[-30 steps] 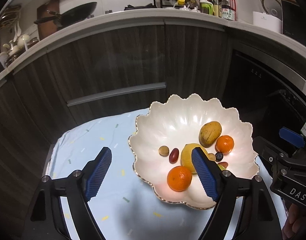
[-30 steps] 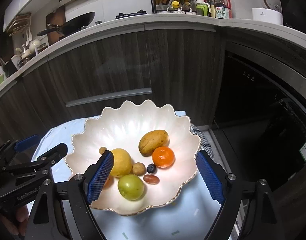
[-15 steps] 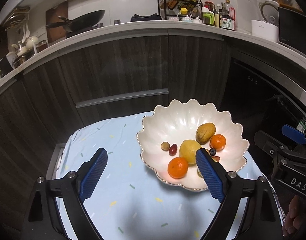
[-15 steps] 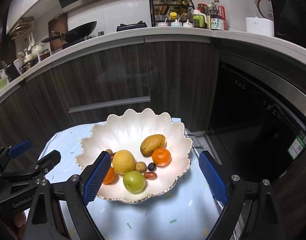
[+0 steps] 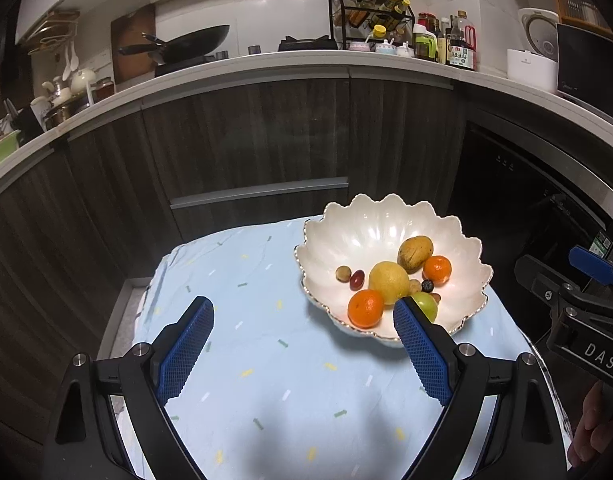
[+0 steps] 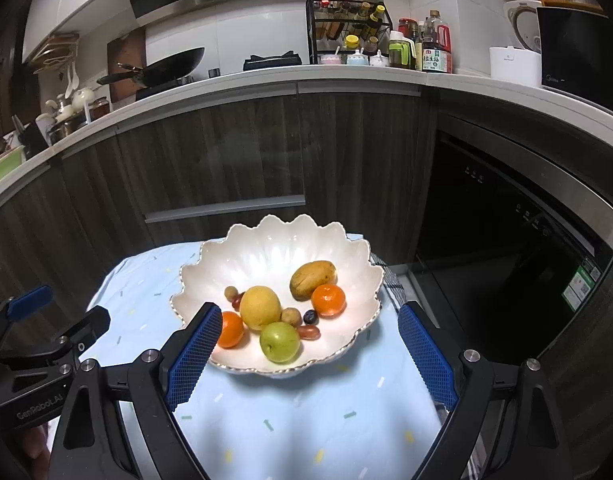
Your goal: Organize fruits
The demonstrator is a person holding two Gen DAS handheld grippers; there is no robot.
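Note:
A white scalloped bowl stands on a light blue tablecloth. It holds a mango, a yellow round fruit, two oranges, a green fruit and several small dark and brown fruits. My left gripper is open and empty, hanging over the cloth to the bowl's left, short of it. My right gripper is open and empty too, raised in front of the bowl.
Dark wood cabinets rise close behind the table. The counter above carries a wok, a spice rack and bottles. A dark built-in appliance is at the right. A hand holds the right gripper's body.
Both grippers have drawn back and upward from the bowl, which now looks smaller and farther off. Both pairs of jaws stand slightly wider. The fruits have not moved.

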